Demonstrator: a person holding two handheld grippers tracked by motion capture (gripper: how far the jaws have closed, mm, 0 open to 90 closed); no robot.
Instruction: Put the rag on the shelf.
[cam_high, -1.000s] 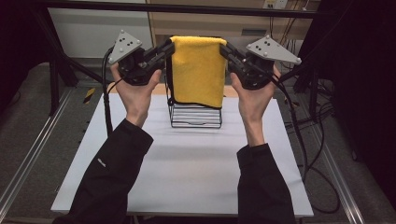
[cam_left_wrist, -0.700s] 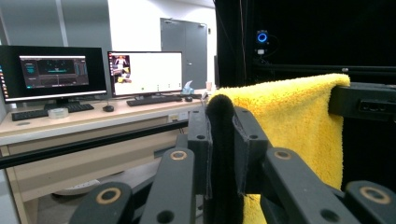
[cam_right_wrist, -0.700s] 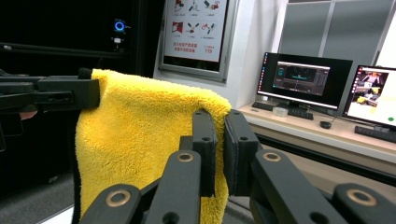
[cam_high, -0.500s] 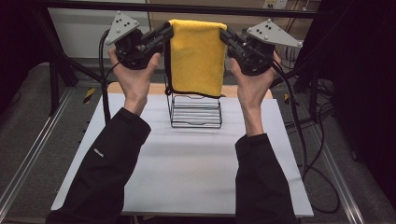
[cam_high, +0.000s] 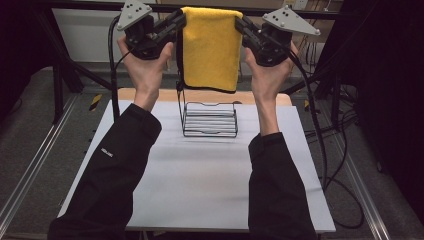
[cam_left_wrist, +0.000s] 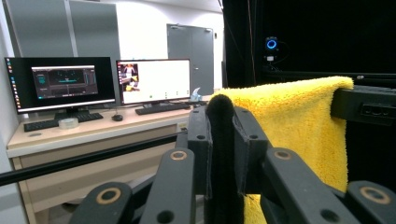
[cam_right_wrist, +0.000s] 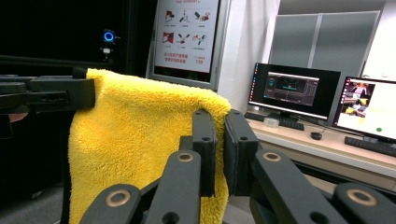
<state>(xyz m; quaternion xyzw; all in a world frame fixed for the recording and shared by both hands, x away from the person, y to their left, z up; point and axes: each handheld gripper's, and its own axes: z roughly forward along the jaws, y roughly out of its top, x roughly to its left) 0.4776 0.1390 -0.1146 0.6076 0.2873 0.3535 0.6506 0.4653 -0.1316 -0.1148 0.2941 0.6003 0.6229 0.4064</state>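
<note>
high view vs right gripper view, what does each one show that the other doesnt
The high view alone shows the black wire rack on the white table and the person's sleeved forearms. The right gripper view alone shows a poster, two lit monitors and keyboards on a desk. Both show the yellow towel hanging folded, with the left gripper and right gripper shut on its upper corners.

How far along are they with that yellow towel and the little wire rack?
Done: the yellow towel is picked up, folded over and stretched between the left gripper and right gripper, each shut on a top corner. In hand: it hangs in the air above the black wire rack. Left, probably: lowering it onto the rack, which stands bare on the white table.
</note>
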